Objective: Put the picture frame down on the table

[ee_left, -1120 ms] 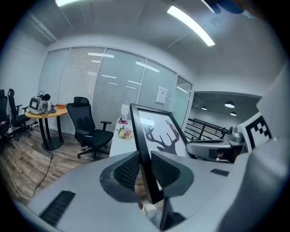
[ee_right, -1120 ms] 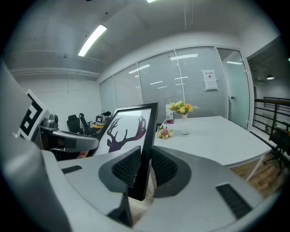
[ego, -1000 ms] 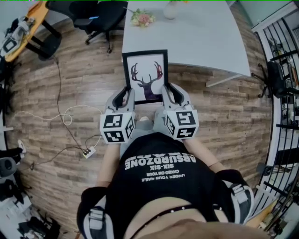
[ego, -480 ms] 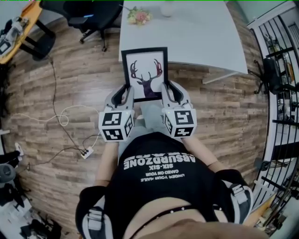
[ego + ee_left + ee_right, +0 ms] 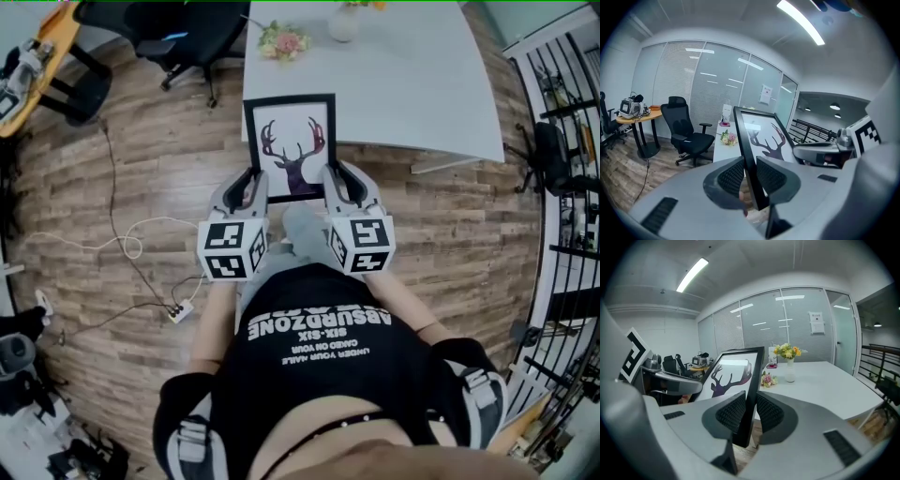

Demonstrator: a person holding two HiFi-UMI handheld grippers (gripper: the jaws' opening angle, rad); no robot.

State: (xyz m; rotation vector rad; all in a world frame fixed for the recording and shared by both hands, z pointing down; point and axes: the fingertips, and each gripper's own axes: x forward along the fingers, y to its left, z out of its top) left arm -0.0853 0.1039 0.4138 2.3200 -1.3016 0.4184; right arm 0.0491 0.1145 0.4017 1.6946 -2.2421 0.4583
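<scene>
At the near edge of the table [image 5: 412, 84], the picture frame [image 5: 291, 145] is held in the air between both grippers, its deer print turned up toward the head camera. The frame's left side is clamped by the left gripper [image 5: 251, 192], and the black moulding is seen pinched between the ribbed pads in the left gripper view [image 5: 750, 176]. The right side is grasped in the same way by the right gripper [image 5: 336, 187], with the moulding pressed between the pads in the right gripper view [image 5: 751, 411]. The frame is carried tilted, its lower edge over the wooden floor [image 5: 169, 178] and its upper edge lined up with the table's near edge; no contact with the tabletop can be seen.

The task is judged to be partway done: the frame has been brought up to the table but has not yet been set down. What remains is for it to be carried over the tabletop, lowered flat and released. A broad bare stretch of tabletop is available, since only a bunch of flowers [image 5: 284, 39] and a vase [image 5: 343, 21] are found, both at the far edge.
</scene>
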